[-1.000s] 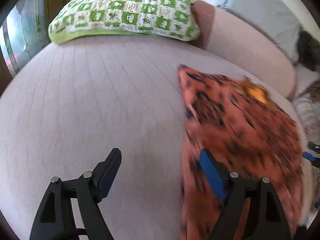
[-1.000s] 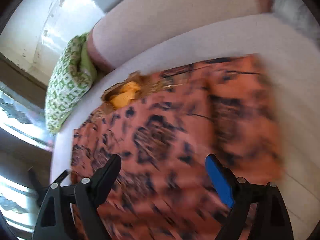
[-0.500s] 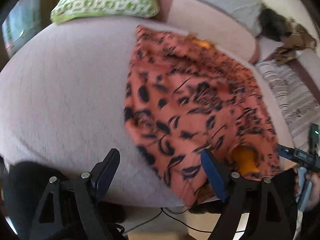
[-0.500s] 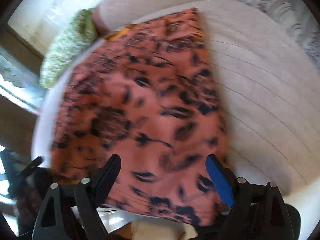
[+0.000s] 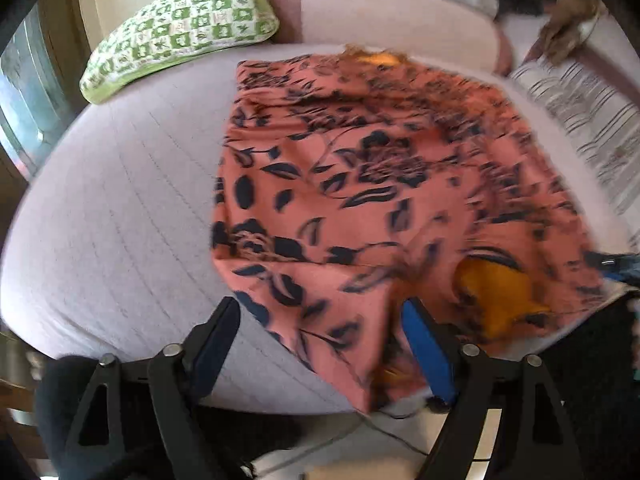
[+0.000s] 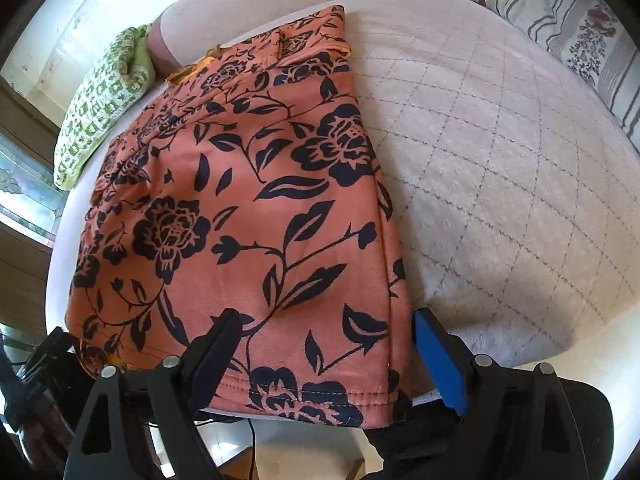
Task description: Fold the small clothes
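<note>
An orange garment with a black flower print (image 5: 360, 184) lies spread flat on a pale quilted sofa seat (image 5: 120, 208); it also shows in the right wrist view (image 6: 240, 208). Its near hem hangs over the seat's front edge. A yellow-orange lining (image 5: 492, 296) shows at an opening near the hem. My left gripper (image 5: 320, 344) is open, its jaws to either side of the garment's near left corner. My right gripper (image 6: 324, 356) is open, its jaws to either side of the near right corner of the hem. Neither holds the cloth.
A green-and-white patterned pillow (image 5: 180, 28) lies at the far left of the seat, also seen in the right wrist view (image 6: 104, 100). Striped floral cushions (image 6: 560, 32) sit at the far right. The sofa backrest (image 5: 400, 16) runs behind. Floor and a cable lie below the front edge.
Both grippers have drawn back from over the garment to the seat's front edge. The garment now lies spread out and still, and both grippers stay open.
</note>
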A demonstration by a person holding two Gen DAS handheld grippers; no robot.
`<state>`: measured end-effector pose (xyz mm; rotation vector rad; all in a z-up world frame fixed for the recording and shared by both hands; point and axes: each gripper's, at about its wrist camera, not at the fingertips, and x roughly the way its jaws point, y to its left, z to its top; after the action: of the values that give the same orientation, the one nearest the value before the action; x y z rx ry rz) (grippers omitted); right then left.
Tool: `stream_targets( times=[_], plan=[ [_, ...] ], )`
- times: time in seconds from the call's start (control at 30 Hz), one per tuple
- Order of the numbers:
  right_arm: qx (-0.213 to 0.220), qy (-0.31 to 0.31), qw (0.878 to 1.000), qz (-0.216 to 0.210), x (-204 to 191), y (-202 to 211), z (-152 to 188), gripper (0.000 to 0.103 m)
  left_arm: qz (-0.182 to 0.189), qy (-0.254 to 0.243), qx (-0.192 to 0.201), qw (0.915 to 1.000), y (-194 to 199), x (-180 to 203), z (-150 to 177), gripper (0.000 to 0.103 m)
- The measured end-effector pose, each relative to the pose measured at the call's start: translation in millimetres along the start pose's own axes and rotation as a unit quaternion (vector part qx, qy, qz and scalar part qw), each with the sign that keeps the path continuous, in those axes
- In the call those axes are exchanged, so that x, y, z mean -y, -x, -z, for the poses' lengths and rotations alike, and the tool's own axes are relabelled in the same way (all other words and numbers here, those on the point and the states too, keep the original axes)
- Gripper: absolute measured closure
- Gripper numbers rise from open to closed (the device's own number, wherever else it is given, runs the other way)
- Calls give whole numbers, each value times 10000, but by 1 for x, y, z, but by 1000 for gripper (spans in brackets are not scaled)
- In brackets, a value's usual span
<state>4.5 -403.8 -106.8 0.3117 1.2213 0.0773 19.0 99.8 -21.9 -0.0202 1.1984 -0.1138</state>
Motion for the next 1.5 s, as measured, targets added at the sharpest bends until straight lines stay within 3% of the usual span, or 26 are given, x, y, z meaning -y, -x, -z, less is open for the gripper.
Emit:
stream_targets(
  times=[0.03,0.07,0.1,0.17,0.2,0.23,0.27,0.3,0.33,0.37,0.4,0.43,0.5,0.53,0.63,0.8,0.9,1.1,1.2,1.27,1.33,1.37,1.4,1.43,1.47,1.5],
  plan=[
    [5,-6,10000,-16,2,1,0,14,23,94,8,10000,-2,-5,-2,73],
    [13,-18,10000,-30,-3,-3,1,14,20,317,-49,9995,-4,-14,-3,91],
    [20,-30,10000,-46,-4,-1,4,14,84,742,-65,9972,-4,-29,-2,100],
    [-38,-62,9999,-114,-2,-3,3,15,-51,1546,27,9880,4,-63,8,100],
    [-88,-60,9999,-114,-5,-8,0,18,-110,1848,121,9826,12,-77,16,100],
    [-137,-7,9999,-62,-5,-7,-1,33,-161,2135,239,9765,22,-90,25,99],
    [-179,81,9998,44,-6,-6,-2,42,-259,2361,342,9708,33,-101,36,99],
    [-186,161,9996,101,-4,0,-1,62,-319,2520,335,9666,39,-109,46,91],
    [-208,106,9997,122,1,3,-2,65,-306,2668,238,9630,41,-116,55,78],
    [-243,51,9996,138,7,4,-2,65,-138,2758,115,9610,42,-120,64,78],
    [-276,-101,9994,157,16,6,-2,60,-80,2735,132,9618,46,-119,67,77],
    [-303,-302,9989,166,29,8,-1,43,-37,2705,176,9626,51,-117,67,68],
    [-259,-474,9985,-11,40,13,0,21,25,2537,298,9668,60,-109,61,47],
    [-124,-521,9986,-29,43,20,0,20,-58,2373,457,9703,65,-103,56,41],
    [36,-495,9985,-215,39,32,-3,20,-313,1998,765,9763,75,-92,45,37],
    [19,-286,9993,-218,23,34,-7,20,-265,2061,1237,9703,106,-91,48,32],
    [-79,-198,9996,-174,18,26,-7,20,-257,2312,1261,9644,122,-97,67,30],
    [-327,-240,9987,-309,15,11,-7,20,-34,2333,839,9688,82,-106,51,14],
    [-296,-164,9990,-299,9,14,-7,20,435,2499,16,9673,27,-104,40,14],
    [-282,-241,9990,-230,11,17,-6,20,584,2805,-503,9567,-5,-107,45,15],
    [-357,-466,9979,-259,19,16,-5,20,748,2932,-691,9506,-20,-109,50,21],
    [-380,-565,9972,-319,22,15,-5,20,664,2893,-652,9527,-18,-108,50,23],
    [-422,-630,9963,-399,23,13,-4,20,635,2811,-620,9556,-15,-105,48,35],
    [-485,-616,9961,-410,23,9,-4,28,577,2694,-582,9595,-12,-103,46,67],
    [-615,-539,9960,-354,19,1,-4,40,687,2557,-560,9627,-8,-100,43,90],
    [-731,-483,9958,-270,17,-4,-3,54,844,2552,-582,9614,-6,-100,42,94]
  ],
)
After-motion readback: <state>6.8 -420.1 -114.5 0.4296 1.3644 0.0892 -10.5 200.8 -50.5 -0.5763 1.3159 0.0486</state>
